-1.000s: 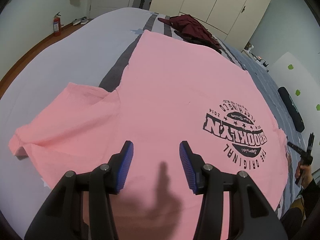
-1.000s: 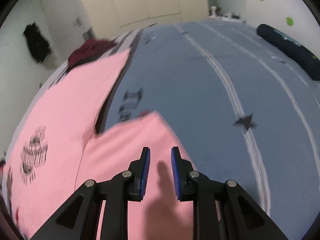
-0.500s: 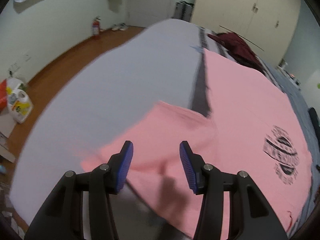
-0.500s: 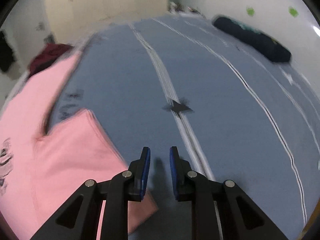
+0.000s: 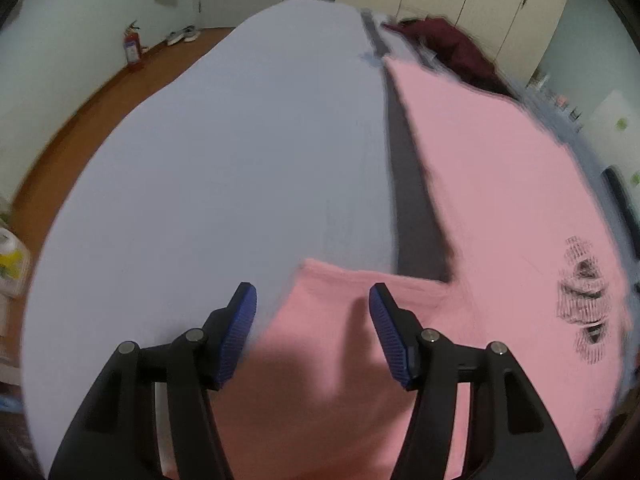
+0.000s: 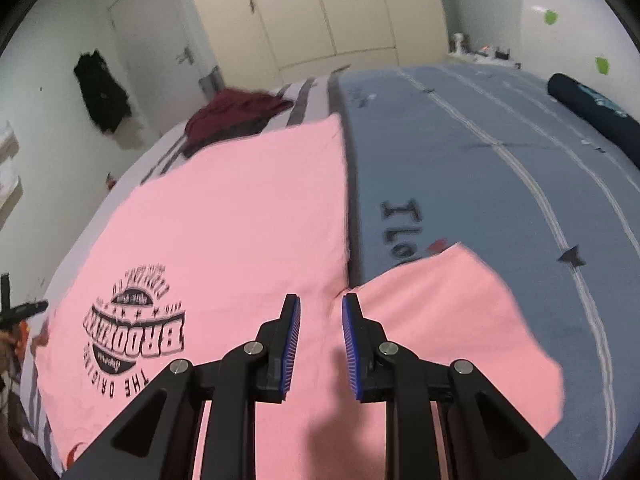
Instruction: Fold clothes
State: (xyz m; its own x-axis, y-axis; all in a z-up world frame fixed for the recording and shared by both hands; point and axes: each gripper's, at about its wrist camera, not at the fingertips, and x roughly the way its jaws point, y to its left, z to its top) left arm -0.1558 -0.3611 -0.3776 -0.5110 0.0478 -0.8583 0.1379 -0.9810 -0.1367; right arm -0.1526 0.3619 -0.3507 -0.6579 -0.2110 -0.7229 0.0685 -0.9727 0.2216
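Observation:
A pink T-shirt (image 6: 240, 220) lies flat on the bed with its black "Brooklyn" print (image 6: 136, 328) facing up. In the left wrist view its body (image 5: 500, 200) runs along the right and one sleeve (image 5: 360, 292) spreads out below my left gripper (image 5: 312, 300). That gripper's jaws are opening, with nothing between the blue pads. My right gripper (image 6: 320, 308) hovers where the other sleeve (image 6: 460, 320) meets the body. Its pads stand a narrow gap apart and hold nothing.
The bed has a pale lilac sheet (image 5: 240, 160) on one side and a blue starred cover (image 6: 480, 160) on the other. A maroon garment (image 6: 236, 116) lies at the far end. A dark bolster (image 6: 592, 108), wardrobes (image 6: 320, 12), a fire extinguisher (image 5: 132, 46) and shoes (image 5: 182, 35) surround it.
The left gripper has swung from over the shirt's chest to its left sleeve, and its jaws have widened. The right gripper swept out over the blue cover, then back to the sleeve.

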